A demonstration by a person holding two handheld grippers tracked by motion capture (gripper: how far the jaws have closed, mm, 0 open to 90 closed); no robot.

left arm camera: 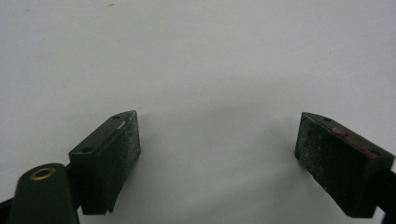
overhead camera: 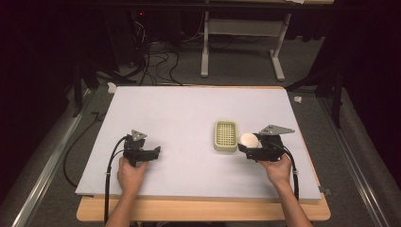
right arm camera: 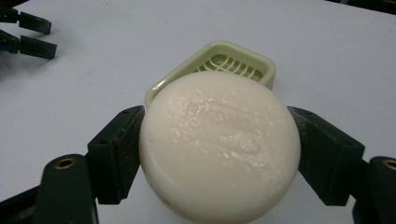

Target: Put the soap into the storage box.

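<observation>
A round white bar of soap (right arm camera: 219,144) sits clamped between the jaws of my right gripper (overhead camera: 247,144), held just above the mat at the right edge of a pale green soap dish (overhead camera: 225,135). From the right gripper view the dish (right arm camera: 243,63) with its slotted grid lies just beyond the soap. My left gripper (overhead camera: 156,152) rests low over the mat at the left, its jaws wide apart with bare mat between them (left arm camera: 217,149). The soap (overhead camera: 249,139) looks like a small white disc from above.
A light grey mat (overhead camera: 179,118) covers the wooden table (overhead camera: 203,210). Cables trail from both grippers toward the near edge. Table legs and wires stand on the floor beyond the far edge. A small white object (overhead camera: 111,87) lies off the mat's far left corner.
</observation>
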